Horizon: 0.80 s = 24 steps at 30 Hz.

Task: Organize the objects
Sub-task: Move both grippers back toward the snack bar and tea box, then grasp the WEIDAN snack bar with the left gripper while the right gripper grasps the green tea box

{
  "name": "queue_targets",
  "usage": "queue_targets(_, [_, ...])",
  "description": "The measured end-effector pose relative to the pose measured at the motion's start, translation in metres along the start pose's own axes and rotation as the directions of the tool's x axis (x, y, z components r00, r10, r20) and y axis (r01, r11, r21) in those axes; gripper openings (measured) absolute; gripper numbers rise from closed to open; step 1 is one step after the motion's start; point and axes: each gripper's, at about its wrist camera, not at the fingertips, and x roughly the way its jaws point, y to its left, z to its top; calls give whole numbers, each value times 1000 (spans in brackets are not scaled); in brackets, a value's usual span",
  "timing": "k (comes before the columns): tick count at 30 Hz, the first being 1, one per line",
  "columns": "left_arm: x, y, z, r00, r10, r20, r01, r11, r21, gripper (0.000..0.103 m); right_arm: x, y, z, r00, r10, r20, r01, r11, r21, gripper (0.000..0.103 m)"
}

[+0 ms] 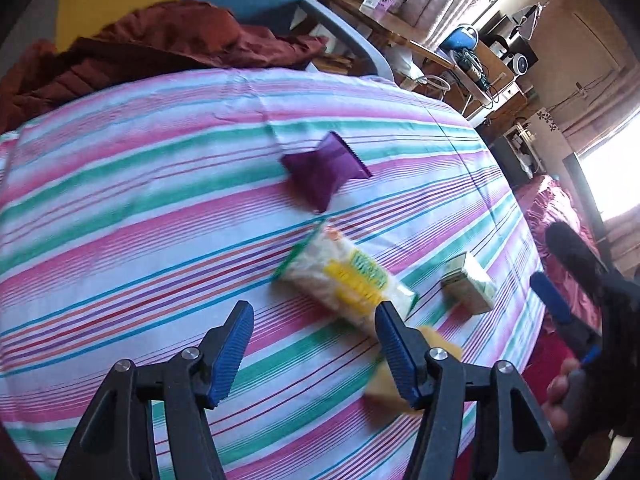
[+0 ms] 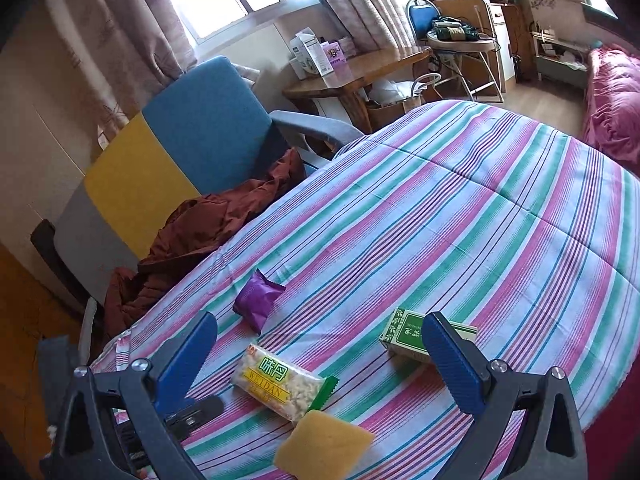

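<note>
Several small items lie on a table under a striped cloth (image 1: pixel 120 208). They are a purple pouch (image 1: pixel 320 170), a clear snack packet with yellow and green print (image 1: pixel 348 280), a green box (image 1: pixel 470 284) and a yellow sponge (image 1: pixel 404 368). My left gripper (image 1: pixel 313 308) hangs open over bare cloth, and its right finger (image 1: pixel 396 352) hides part of the sponge. The right wrist view shows the pouch (image 2: pixel 258 300), the packet (image 2: pixel 280 386), the box (image 2: pixel 420 338) and the sponge (image 2: pixel 324 446). My right gripper (image 2: pixel 320 320) is open above them and holds nothing.
A blue and yellow armchair (image 2: pixel 192 128) with a rust-brown jacket (image 2: pixel 208 224) stands against the table's far side. Behind it is a wooden desk (image 2: pixel 360 68) with boxes. A pink bed (image 2: pixel 612 104) lies off to the right. The cloth drops away at the table's rounded edge (image 2: pixel 600 400).
</note>
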Motion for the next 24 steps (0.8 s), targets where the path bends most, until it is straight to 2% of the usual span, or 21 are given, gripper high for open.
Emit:
queue_targets(3, [16, -8, 10, 999, -31, -21, 30, 998, -56, 65, 0, -3, 1, 1000, 4, 0, -4, 1000, 16, 103])
queue_targets(6, [34, -13, 20, 999, -33, -42, 28, 991, -128, 66, 2, -4, 1, 1000, 12, -9, -12, 1000, 23, 103])
queue_targets(8, [47, -17, 25, 998, -4, -62, -6, 989, -147, 66, 1, -6, 1, 1000, 12, 0, -12, 999, 31, 103])
queue_targets(10, [63, -27, 29, 995, 30, -99, -40, 995, -97, 71, -1, -11, 2, 1000, 5, 15, -6, 999, 54, 103])
queue_targets(11, [65, -34, 30, 994, 50, -95, -56, 997, -60, 77, -2, -16, 3, 1000, -3, 24, 1, 997, 75, 103])
queue_targets(14, [70, -45, 28, 991, 108, -83, -106, 994, 19, 77, -1, -30, 6, 999, -25, 28, 21, 991, 134, 103])
queue_targets(16, [67, -44, 21, 992, 115, -53, -111, 991, 70, 68, 1, -39, 7, 999, -35, 22, 31, 984, 174, 103])
queue_targets(18, [60, -38, 14, 994, 111, -23, -107, 988, 110, 53, 3, -47, 8, 999, -50, 14, 46, 978, 205, 103])
queue_targets(21, [47, -15, 7, 998, 62, -16, -60, 994, 94, 49, 7, -55, 8, 997, -76, -7, 75, 969, 236, 103])
queue_targets(24, [30, 9, -5, 997, 78, 10, -79, 992, 94, 49, 9, -58, 9, 994, -111, -14, 111, 964, 242, 103])
